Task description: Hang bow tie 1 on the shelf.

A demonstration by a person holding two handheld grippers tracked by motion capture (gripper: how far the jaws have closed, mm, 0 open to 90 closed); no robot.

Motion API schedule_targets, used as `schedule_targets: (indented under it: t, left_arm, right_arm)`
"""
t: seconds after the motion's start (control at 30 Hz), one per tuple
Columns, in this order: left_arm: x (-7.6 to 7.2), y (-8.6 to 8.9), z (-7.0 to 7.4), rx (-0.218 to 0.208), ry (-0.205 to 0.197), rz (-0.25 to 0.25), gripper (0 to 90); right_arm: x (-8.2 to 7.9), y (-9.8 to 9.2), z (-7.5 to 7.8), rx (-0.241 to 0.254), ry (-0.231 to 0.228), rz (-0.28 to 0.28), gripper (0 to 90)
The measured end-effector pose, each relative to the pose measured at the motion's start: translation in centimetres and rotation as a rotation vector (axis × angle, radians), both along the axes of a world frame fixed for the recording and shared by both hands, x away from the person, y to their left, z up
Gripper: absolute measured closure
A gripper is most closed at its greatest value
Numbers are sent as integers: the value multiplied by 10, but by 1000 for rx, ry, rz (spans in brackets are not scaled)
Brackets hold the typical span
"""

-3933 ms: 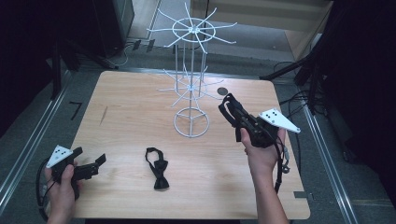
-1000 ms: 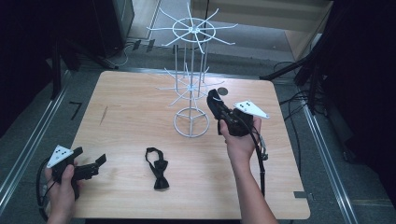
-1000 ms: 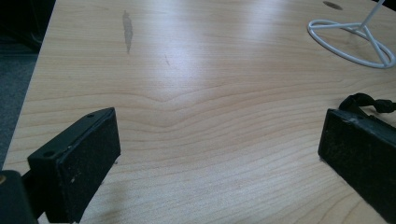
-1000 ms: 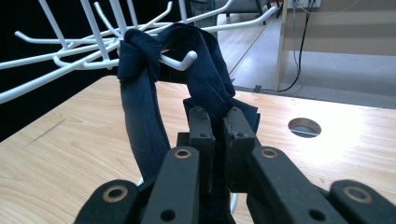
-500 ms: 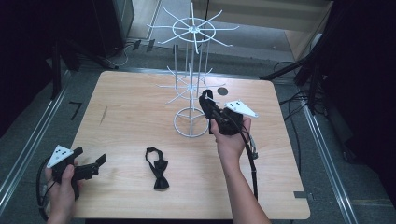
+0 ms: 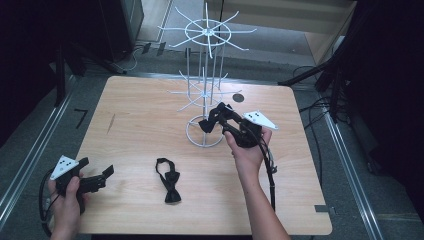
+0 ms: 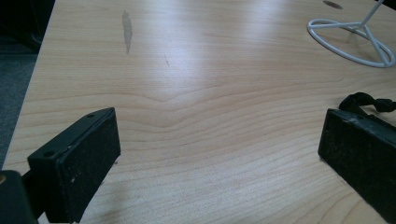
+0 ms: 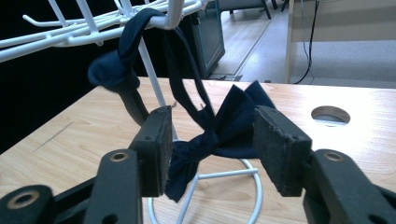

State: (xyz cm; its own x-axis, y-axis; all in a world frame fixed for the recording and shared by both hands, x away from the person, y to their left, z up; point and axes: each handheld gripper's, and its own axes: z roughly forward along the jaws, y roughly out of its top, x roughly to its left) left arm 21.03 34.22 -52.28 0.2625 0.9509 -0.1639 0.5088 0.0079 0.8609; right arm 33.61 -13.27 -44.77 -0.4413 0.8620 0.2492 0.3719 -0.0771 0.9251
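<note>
The white wire rack [image 6: 206, 85] stands on the table [image 6: 140, 125], and a dark blue bow tie [image 8: 219, 126] hangs from one of its lower arms by its strap, which is looped over the wire. This bow tie hangs just above the round wire base of the rack, and its fabric looks soft and a little creased, with a knot in the strap near the hook. The right claw [image 8: 210, 144] is at the tie; its jaws have just been opening, and now they stand apart with the middle of the tie between them, the left pad very close to the cloth while the right pad is clearly free of it. A second bow tie [image 6: 169, 181], black, lies flat on the table near the front edge, between the two hands, with its strap curled behind it. The left claw [image 6: 92, 180] rests low over the table at the front left corner, jaws wide apart and nothing between them. The table is light wood with a round hole [image 6: 238, 97] near the back, and the room around it is dark, with a grey floor and cables.
</note>
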Motion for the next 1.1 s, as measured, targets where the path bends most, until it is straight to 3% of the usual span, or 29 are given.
schedule_targets:
  t: [0.2,0.57,1.1]
  left_arm:
    - [0,0,0,1,1,-2,0]
    - [0,0,0,0,1,1,0]
    - [0,1,0,-8,7,2,0]
  right_arm:
    - [-6,-5,-4,-18,-1,13,414]
    - [-29,-12,-13,-49,-14,48,423]
    - [-59,-20,-25,-29,14,78,434]
